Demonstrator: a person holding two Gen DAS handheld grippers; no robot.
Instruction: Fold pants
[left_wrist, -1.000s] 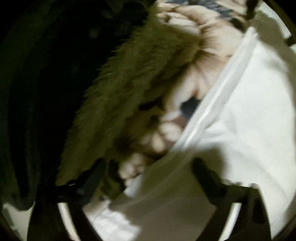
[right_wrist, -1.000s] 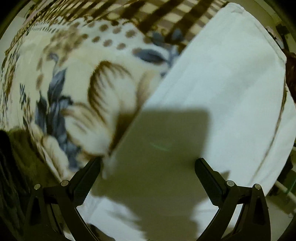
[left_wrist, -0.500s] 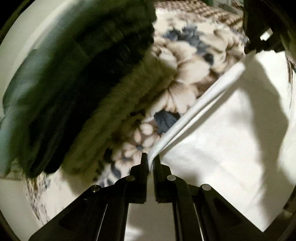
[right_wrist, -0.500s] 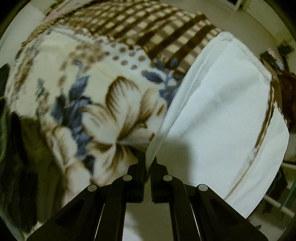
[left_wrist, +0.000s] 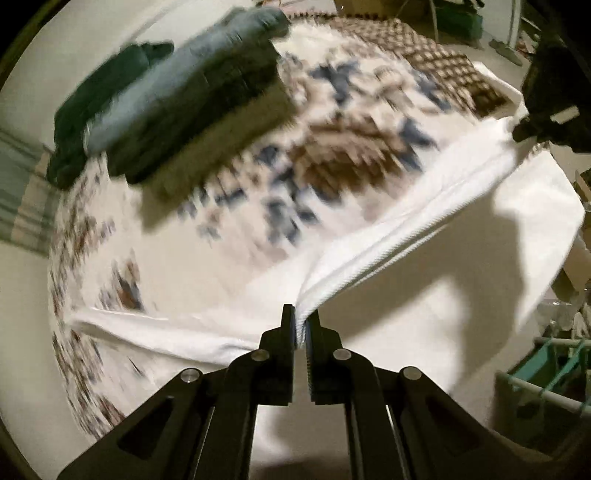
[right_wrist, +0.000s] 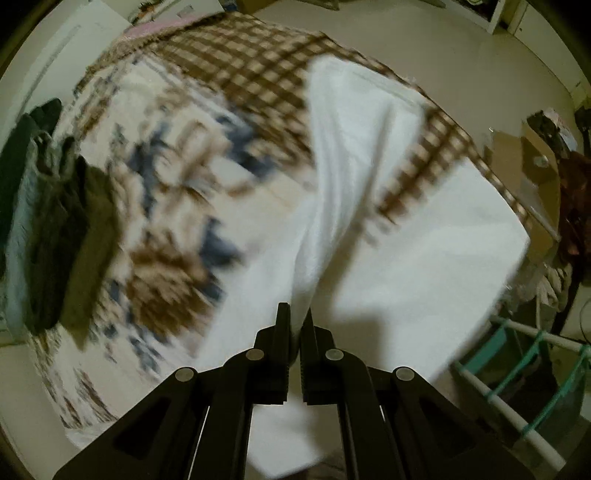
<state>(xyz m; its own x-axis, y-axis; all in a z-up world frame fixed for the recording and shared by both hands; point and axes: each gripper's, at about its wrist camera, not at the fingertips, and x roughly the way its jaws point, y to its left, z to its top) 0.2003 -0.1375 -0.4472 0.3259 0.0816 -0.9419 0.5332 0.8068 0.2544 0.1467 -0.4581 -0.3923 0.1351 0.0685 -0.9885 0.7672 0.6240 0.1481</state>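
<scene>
White pants (left_wrist: 461, 236) hang lifted above a floral and checked blanket (left_wrist: 332, 122). My left gripper (left_wrist: 301, 325) is shut on the ribbed waistband edge, which runs taut to the upper right. There the other gripper (left_wrist: 517, 129) pinches the same edge. In the right wrist view my right gripper (right_wrist: 295, 321) is shut on the pants (right_wrist: 406, 258), and the cloth drapes away toward the far side of the bed over the blanket (right_wrist: 166, 166).
A stack of folded dark and grey clothes (left_wrist: 177, 96) lies at the far left of the bed, and shows in the right wrist view (right_wrist: 48, 221) too. A white and teal drying rack (right_wrist: 524, 387) stands at the lower right.
Both grippers went from open over the pants to shut on the waistband edge, then lifted it high above the bed. The view has pulled back and more of the room shows.
</scene>
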